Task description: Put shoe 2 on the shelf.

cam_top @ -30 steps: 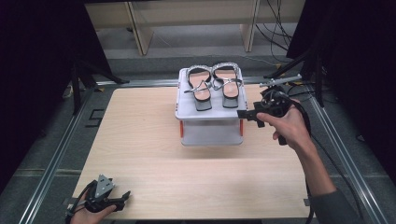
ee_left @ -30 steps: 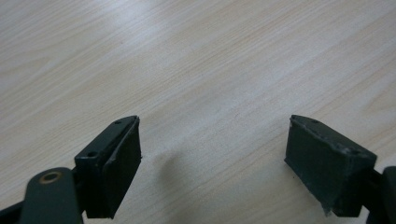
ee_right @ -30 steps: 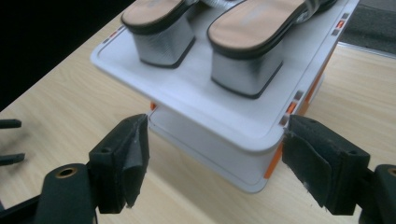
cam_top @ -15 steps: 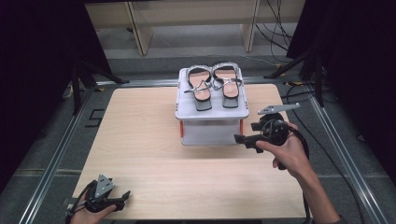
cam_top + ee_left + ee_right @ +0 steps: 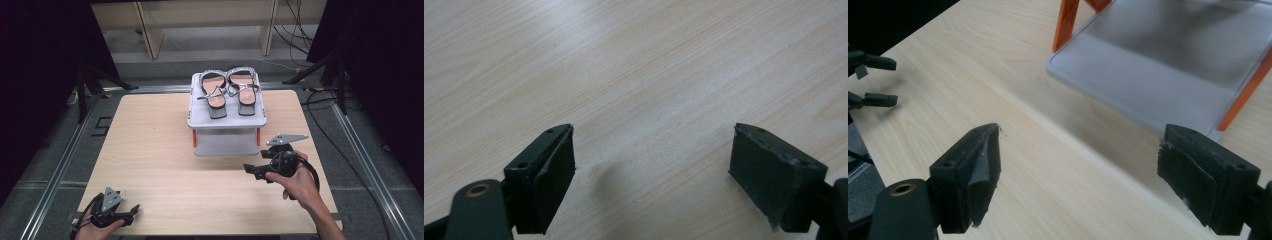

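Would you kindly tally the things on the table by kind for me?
Sandals: 2
Grey two-tier rack: 1
Grippers, left and right, both open and holding nothing: 2
Total: 5

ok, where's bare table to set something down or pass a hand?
The table is bare left of the grey rack, and across the front between the left tool and right tool. The rack's lower shelf is bare too. Crowded: the top shelf, taken by the two sandals.
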The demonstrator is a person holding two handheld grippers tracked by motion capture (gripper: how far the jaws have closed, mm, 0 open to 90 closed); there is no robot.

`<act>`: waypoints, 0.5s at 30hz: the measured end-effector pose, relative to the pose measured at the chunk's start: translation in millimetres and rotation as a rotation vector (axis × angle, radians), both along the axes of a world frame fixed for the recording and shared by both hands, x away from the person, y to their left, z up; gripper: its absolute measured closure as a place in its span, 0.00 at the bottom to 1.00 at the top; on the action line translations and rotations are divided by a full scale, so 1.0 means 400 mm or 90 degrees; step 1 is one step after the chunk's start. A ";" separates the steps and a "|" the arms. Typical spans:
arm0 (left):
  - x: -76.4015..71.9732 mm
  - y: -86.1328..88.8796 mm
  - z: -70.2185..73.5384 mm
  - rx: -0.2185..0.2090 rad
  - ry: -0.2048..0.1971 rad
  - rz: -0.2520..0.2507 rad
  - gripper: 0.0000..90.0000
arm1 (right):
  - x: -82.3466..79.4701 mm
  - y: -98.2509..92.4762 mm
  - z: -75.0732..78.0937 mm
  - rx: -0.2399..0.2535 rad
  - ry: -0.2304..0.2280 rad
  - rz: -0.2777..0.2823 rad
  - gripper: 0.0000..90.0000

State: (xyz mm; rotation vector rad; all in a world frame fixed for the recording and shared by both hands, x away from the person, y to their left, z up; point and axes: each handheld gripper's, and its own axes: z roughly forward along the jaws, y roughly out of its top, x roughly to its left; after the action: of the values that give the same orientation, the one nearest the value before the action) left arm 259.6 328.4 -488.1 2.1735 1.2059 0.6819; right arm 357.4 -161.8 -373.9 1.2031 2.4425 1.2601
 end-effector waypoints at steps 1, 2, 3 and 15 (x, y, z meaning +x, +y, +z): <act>0.000 0.000 0.000 0.000 0.000 0.000 0.20 | -0.003 0.001 -0.009 0.002 -0.001 0.002 0.19; 0.000 0.000 0.000 -0.001 0.000 0.000 0.20 | -0.005 0.004 -0.019 0.001 0.003 0.007 0.19; 0.000 0.000 0.000 -0.001 0.000 0.000 0.20 | -0.009 0.009 -0.031 0.009 0.012 0.008 0.19; -0.001 -0.001 0.002 -0.003 0.000 -0.004 0.20 | -0.041 0.022 -0.121 -0.033 0.043 0.025 0.19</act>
State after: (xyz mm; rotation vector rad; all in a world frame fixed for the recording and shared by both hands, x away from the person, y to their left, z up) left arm 259.2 328.0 -487.3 2.1725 1.1986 0.6750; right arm 341.1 -152.9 -422.4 1.2094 2.5427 1.1762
